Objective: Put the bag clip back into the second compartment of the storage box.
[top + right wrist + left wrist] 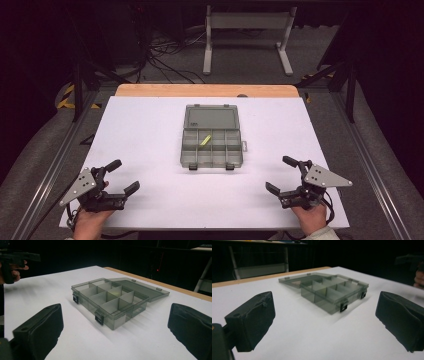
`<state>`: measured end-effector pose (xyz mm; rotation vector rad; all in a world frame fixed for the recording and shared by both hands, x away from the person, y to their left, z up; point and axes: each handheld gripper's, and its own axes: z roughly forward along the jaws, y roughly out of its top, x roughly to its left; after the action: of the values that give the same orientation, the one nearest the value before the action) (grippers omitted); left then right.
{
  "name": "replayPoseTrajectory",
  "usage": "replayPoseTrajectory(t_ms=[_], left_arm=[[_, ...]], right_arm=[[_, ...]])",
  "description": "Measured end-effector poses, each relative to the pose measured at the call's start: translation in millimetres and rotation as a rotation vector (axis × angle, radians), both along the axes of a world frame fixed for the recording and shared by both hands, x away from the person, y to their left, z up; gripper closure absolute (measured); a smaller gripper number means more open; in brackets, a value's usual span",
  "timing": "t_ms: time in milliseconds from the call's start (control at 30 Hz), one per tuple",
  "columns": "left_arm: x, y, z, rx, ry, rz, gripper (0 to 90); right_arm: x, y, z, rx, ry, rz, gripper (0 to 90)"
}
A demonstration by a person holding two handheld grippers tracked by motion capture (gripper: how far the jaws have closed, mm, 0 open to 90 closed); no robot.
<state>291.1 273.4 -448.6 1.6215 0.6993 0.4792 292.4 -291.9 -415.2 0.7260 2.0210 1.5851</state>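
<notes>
Nearest the high camera, the two hand-held grippers rested at the near edge of the white desk (150,120), one in each hand: the left hand-held gripper (118,176) and the right hand-held gripper (281,175), both with jaws spread wide and holding nothing. Ahead of them and between the two, well apart from either, sat the compartment box (211,149) — a smoky, see-through plastic organiser with its lid (210,118) swung fully back and lying flat on the desk beyond the tray.

From the left hand-held gripper the box (334,293) lay forward and to the right; from the right hand-held gripper it (110,302) lay forward and to the left, its two black latches (99,318) on the wall facing both. One small yellow-green piece (205,140) lay slanted in a middle compartment of the far row; what it was could not be told.

By my judgement the box would be light and stiff, with thin hard walls that are smooth and likely slippery under the pads, so it could skate on the desk when pushed. Its hinge and latches looked like the weak points. A sound hold would be across an outer side wall or the front rim beside a latch — with the other hand-held gripper steadying the tray if the lid were to be lifted by its far edge.
</notes>
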Motion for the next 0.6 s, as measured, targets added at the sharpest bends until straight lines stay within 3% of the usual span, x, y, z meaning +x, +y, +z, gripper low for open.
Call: replayPoseTrajectory(t_ms=[100,300,367,467,600], left_arm=[[0.0,-2.0,-8.1,0.007,-0.008,0.014,2.5],[2.2,-3.6,-14.5,0.017,-0.006,-0.009,0.5],[3.6,-3.9,-16.8,0.039,-0.006,-0.009,0.4],[5.9,-3.8,-20.3,0.026,0.027,-0.043,0.1],[5.5,-7.0,-20.1,0.042,0.020,-0.058,0.0]], right_arm=[[0.5,-0.8,-2.1,0.003,-0.009,0.000,0.2],[1.2,-1.3,-6.0,0.000,-0.005,0.001,0.0],[1.0,-2.2,-7.7,0.004,0.005,-0.004,0.0],[1.6,-3.5,-9.1,0.010,0.005,-0.008,0.0],[2.3,-3.7,-11.5,0.009,0.011,-0.021,0.0]])
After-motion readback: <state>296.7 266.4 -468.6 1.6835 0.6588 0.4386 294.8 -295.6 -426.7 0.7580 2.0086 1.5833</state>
